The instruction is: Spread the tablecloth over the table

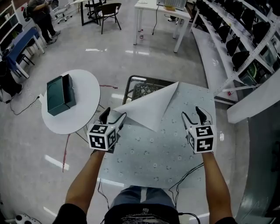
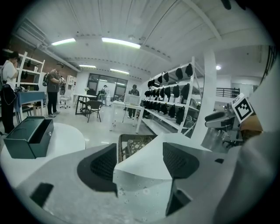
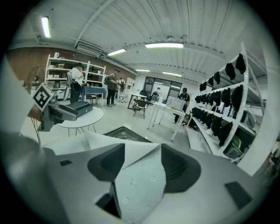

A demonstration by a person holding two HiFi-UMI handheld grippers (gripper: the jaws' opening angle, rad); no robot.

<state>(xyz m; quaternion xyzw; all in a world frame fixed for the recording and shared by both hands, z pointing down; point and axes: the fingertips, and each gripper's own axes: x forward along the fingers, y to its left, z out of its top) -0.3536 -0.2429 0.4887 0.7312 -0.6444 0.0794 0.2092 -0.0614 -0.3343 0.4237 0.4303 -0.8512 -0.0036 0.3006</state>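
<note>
A pale blue-green tablecloth (image 1: 162, 148) with small flower prints covers the table in front of me. Its far left corner is folded back as a white triangular flap (image 1: 148, 107), underside up. My left gripper (image 1: 113, 114) hovers at the flap's left tip, open, and the left gripper view shows the fold (image 2: 144, 162) between the spread jaws. My right gripper (image 1: 191, 113) is open over the cloth's right part, with printed cloth (image 3: 140, 183) and the flap's edge showing between its jaws. The tabletop itself is hidden.
A round white table (image 1: 85, 109) with a dark green box (image 1: 59, 94) stands to the left. A dark wire crate (image 1: 140, 87) sits just beyond the cloth. Shelving racks (image 1: 236, 39) run along the right, with a white desk (image 1: 162, 8), chair (image 1: 107, 13) and a person (image 1: 41, 17) farther off.
</note>
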